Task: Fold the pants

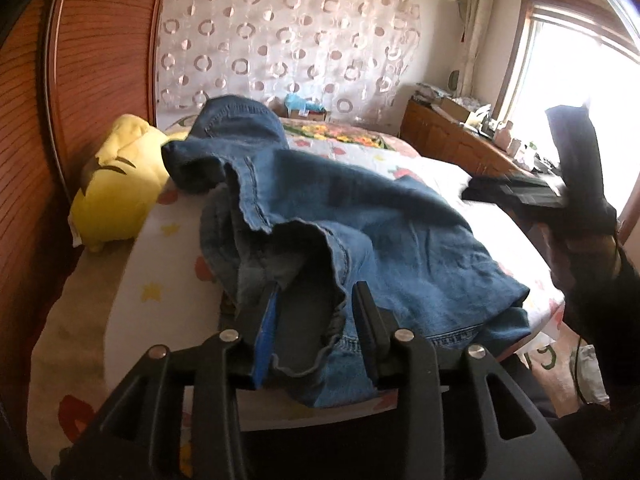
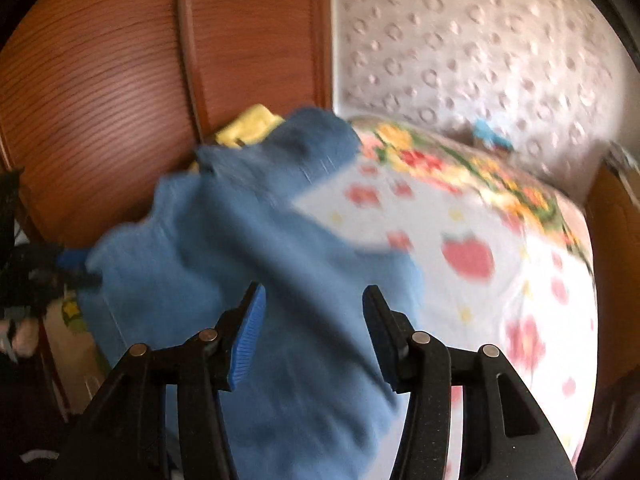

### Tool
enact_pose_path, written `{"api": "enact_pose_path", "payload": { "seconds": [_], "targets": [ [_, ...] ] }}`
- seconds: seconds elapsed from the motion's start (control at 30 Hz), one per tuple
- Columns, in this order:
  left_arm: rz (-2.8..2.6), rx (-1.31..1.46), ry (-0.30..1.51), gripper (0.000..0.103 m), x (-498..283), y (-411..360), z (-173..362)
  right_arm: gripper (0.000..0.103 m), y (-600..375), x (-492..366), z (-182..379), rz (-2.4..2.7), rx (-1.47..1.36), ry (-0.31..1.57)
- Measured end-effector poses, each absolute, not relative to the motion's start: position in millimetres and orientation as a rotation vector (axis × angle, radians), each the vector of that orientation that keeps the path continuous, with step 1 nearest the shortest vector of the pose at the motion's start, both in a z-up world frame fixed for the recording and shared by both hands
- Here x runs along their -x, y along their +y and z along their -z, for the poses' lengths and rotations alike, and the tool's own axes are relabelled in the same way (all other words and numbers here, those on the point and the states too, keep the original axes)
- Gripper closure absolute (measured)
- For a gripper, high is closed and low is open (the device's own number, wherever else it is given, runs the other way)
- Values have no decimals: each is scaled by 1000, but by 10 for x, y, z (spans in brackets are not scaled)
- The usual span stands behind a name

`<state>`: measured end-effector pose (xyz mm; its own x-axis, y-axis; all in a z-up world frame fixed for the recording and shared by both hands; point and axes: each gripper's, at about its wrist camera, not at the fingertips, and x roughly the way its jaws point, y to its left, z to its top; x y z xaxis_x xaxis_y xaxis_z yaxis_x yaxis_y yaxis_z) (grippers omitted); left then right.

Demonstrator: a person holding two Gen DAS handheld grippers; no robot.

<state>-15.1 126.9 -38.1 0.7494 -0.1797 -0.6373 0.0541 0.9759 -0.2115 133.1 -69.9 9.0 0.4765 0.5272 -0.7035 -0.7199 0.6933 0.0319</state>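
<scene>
my left hand-held gripper: jaws spread, denim hem loose between | pants: crumpled on bed, near its left edge by wooden wardrobe | my right hand-held gripper: spread over the denim, blurred | bed's right half bare

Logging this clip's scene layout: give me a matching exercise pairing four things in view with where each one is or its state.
Things:
1. jeans
2. yellow plush toy
3. left gripper
4. cabinet

Places or states:
A. under the window, cluttered on top
B. jaws apart, denim lying between them
C. crumpled across the flowered bedsheet
D. at the bed's edge against the wooden wall panel

Pairs: 1-C, 2-D, 3-B, 4-A
</scene>
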Motion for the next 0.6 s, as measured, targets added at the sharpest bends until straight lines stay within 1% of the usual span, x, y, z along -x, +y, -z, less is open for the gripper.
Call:
{"api": "enact_pose_path", "payload": {
  "seconds": [0.17, 0.2, 0.27, 0.3, 0.4, 0.43, 0.47, 0.5, 0.57, 0.6],
  "targets": [
    [118, 187, 730, 69, 83, 1269, 533, 52, -1170, -1138, 252, -736, 228, 837],
    [118, 186, 725, 80, 81, 1277, 546, 52, -1227, -1090, 281, -735, 221, 844],
    [124, 194, 724, 91, 77, 1289, 550, 52, -1346, -998, 335, -731, 199, 861],
    [129, 194, 719, 100, 88, 1282, 532, 52, -1393, -963, 352, -734, 181, 869],
    [126, 196, 677, 100, 172, 1277, 410, 52, -1496, -870, 388, -736, 142, 893],
    [127, 203, 653, 100, 229, 1292, 330, 53, -1515, -821, 395, -740, 139, 897],
    [127, 206, 640, 100, 273, 1301, 279, 61, -1516, -773, 404, -747, 136, 896],
    [127, 205, 631, 100, 318, 1301, 231, 75, -1532, -740, 400, -759, 128, 900],
    [118, 196, 629, 100, 385, 1318, 175, 94, -1486, -674, 412, -781, 131, 908],
    [110, 193, 635, 100, 396, 1332, 177, 96, -1489, -658, 410, -793, 135, 906]
  ]
}}
